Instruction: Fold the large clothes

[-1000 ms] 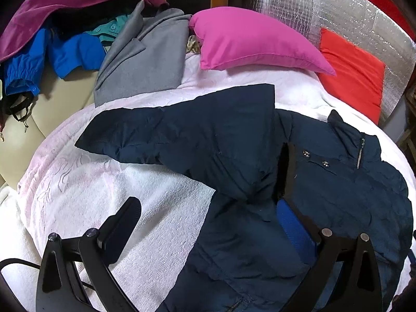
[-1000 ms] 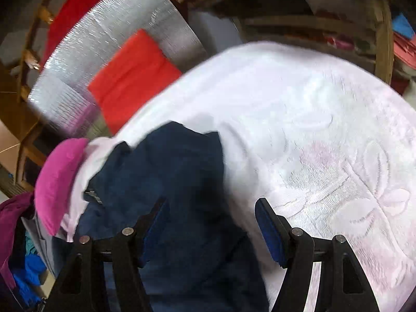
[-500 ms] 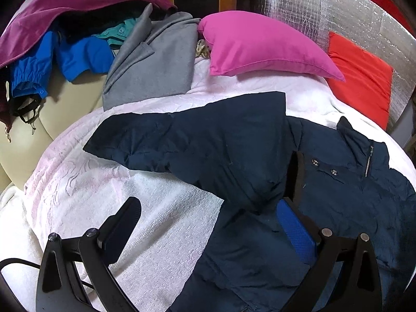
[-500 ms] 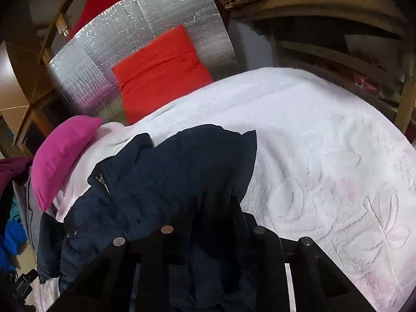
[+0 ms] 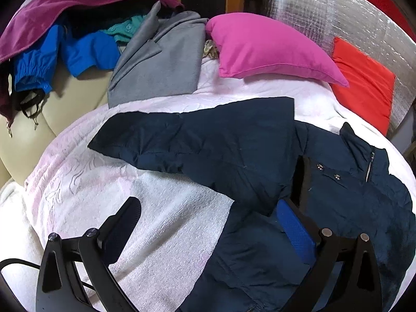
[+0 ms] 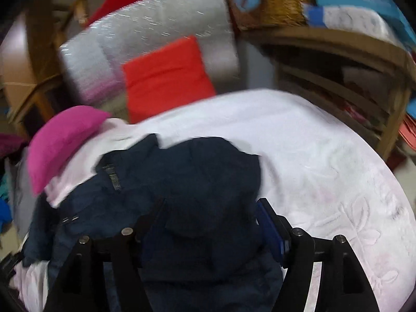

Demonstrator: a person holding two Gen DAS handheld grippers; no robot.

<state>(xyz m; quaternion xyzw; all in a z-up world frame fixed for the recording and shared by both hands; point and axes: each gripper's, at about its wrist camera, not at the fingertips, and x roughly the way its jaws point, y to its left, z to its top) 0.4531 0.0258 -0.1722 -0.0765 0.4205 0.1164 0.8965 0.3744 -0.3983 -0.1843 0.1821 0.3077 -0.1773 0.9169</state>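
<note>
My left gripper [image 5: 210, 223] stands wide apart with nothing between its fingers. The left finger hangs over bare white blanket [image 5: 166, 223]; the right finger, with its blue pad [image 5: 295, 227], sits over the body of the navy jacket [image 5: 234, 145], beside the snap placket. I cannot tell whether that pad touches the fabric.

My right gripper [image 6: 208, 221] is partly parted, with navy jacket fabric [image 6: 182, 182] bunched between the fingers. The frame is motion-blurred, so I cannot tell whether the pads actually pinch the cloth.

The jacket lies spread on the blanket-covered bed. In the left view, one sleeve runs out flat toward the left, and the collar with its zipper [image 5: 369, 166] points to the right. Two metal snaps [image 5: 328, 171] show near the placket.

Beyond the jacket: a magenta pillow [image 5: 270, 49] at the head of the bed, a red cushion [image 5: 364, 88] against a silver foil panel [image 5: 325, 7]. To the left, a grey coat [image 5: 161, 59], blue garment [image 5: 78, 52] and purple garment [image 5: 78, 2] are piled on a beige seat [image 5: 31, 130].

Right view: wooden shelving [image 6: 338, 59] and a wicker basket [image 6: 280, 2] behind the bed.
</note>
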